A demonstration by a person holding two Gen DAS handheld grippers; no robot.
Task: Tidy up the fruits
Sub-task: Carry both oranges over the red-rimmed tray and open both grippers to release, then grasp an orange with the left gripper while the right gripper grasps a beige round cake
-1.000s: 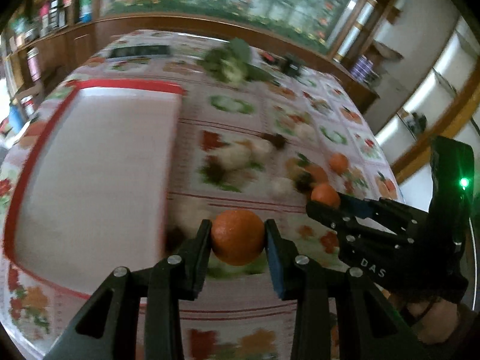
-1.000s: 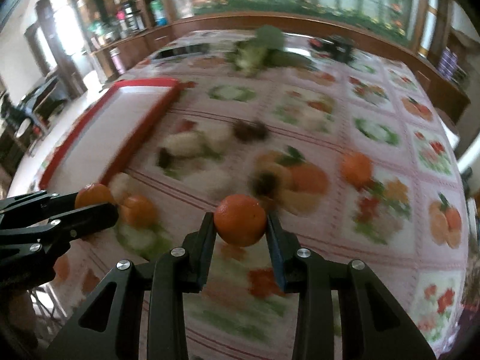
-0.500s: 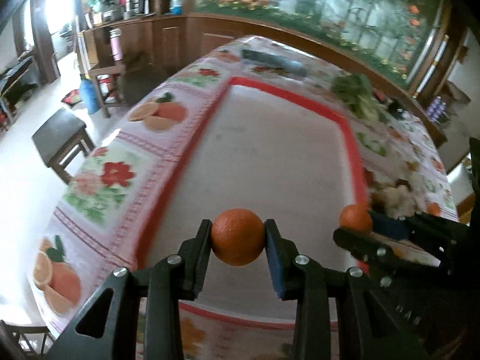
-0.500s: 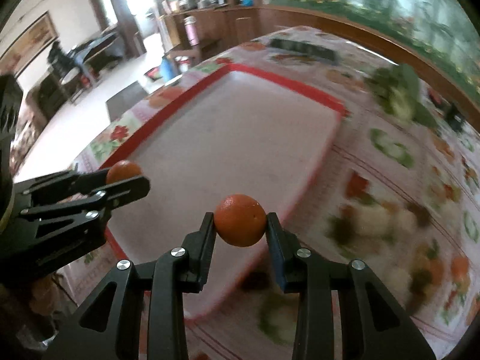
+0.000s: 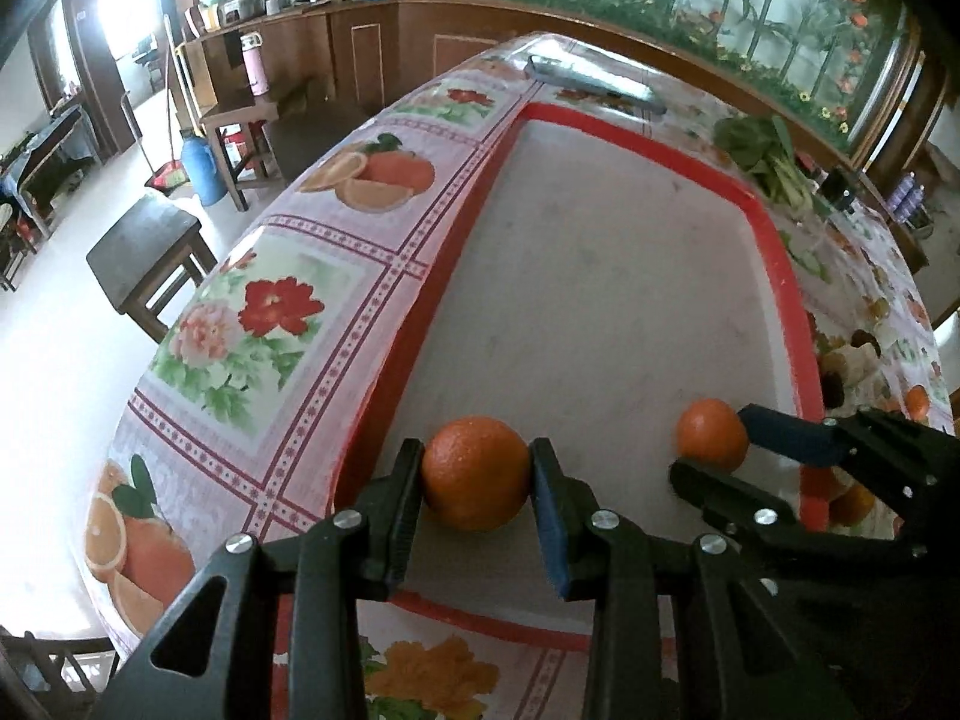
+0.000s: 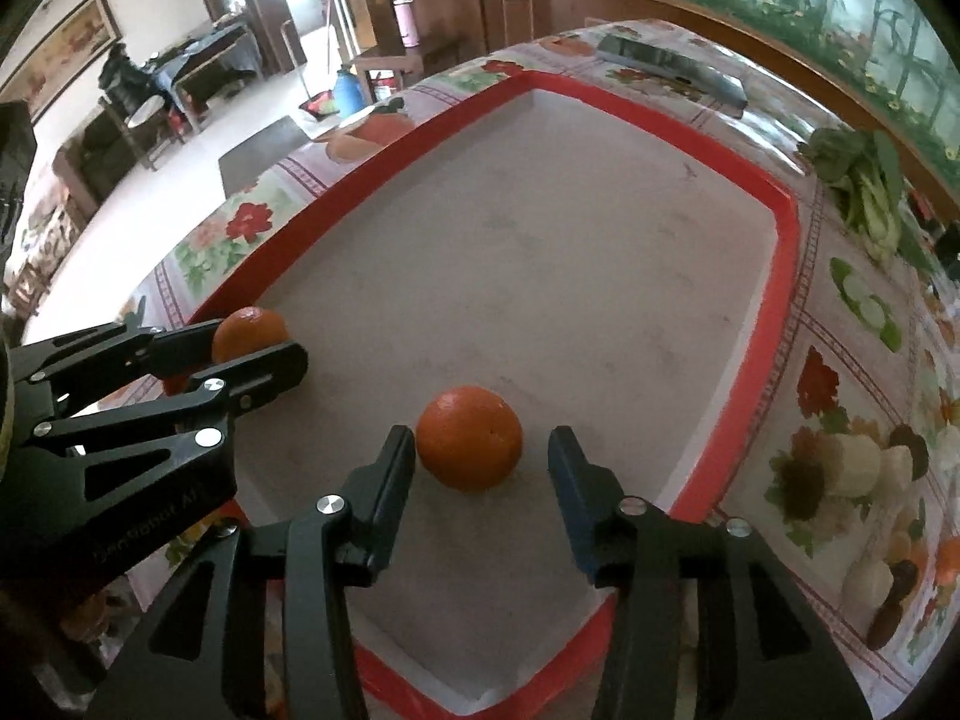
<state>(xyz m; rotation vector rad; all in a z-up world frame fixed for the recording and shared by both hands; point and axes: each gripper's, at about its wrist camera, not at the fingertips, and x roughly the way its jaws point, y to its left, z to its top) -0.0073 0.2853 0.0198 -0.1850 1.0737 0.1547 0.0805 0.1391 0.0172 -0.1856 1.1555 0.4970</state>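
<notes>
The left gripper [image 5: 475, 480] is clamped on an orange [image 5: 476, 473] low over the red tray [image 5: 791, 300], while the right gripper [image 6: 482, 455] stands apart around its orange [image 6: 469, 446] resting on the tray; next, I judge, the left should let go.

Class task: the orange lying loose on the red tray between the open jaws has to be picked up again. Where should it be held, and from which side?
Grip the loose orange across its widest middle, one of the jaws on each flank. Come from the tray's near edge, level and low, as the right gripper already points. It is round and free to roll, so an off-centre squeeze would probably push it away.
</notes>
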